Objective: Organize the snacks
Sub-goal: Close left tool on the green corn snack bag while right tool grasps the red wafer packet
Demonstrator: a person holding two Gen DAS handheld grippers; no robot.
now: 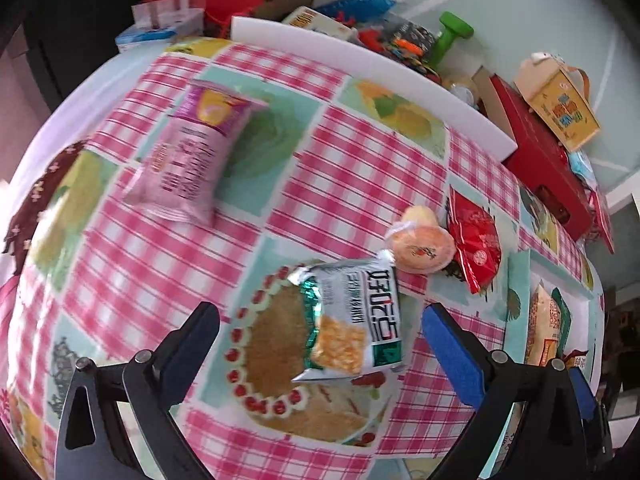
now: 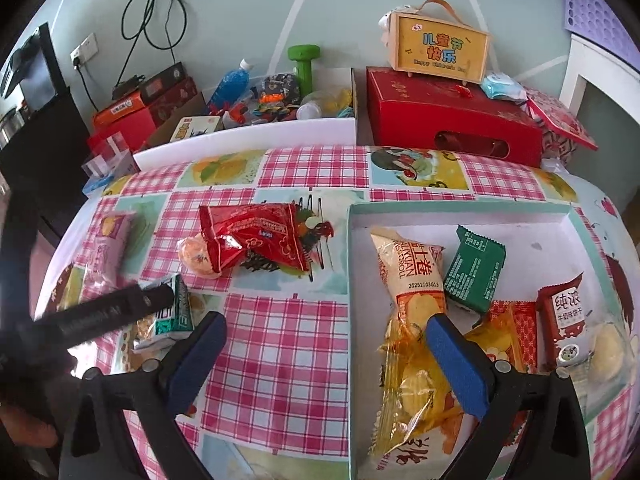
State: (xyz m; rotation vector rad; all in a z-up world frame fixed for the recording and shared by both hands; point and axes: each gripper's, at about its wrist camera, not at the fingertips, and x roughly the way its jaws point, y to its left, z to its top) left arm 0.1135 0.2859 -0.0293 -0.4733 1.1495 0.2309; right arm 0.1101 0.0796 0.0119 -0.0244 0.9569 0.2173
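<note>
looking down from the left wrist view, the left gripper (image 1: 320, 336) hangs wide open and empty over a green and white snack packet (image 1: 352, 320) lying on the checked tablecloth (image 1: 352, 184); a pink packet (image 1: 188, 152) lies well apart to its left, and an orange jelly cup (image 1: 420, 248) touches a red packet (image 1: 476, 244) just beyond. in the right wrist view, the right gripper (image 2: 326, 344) is also spread wide, holding nothing, above the left wall of a shallow box (image 2: 352, 264) that holds a yellow roll packet (image 2: 412, 320), a green packet (image 2: 474, 276), a dark red biscuit packet (image 2: 564, 316) and an orange packet (image 2: 508, 332).
</note>
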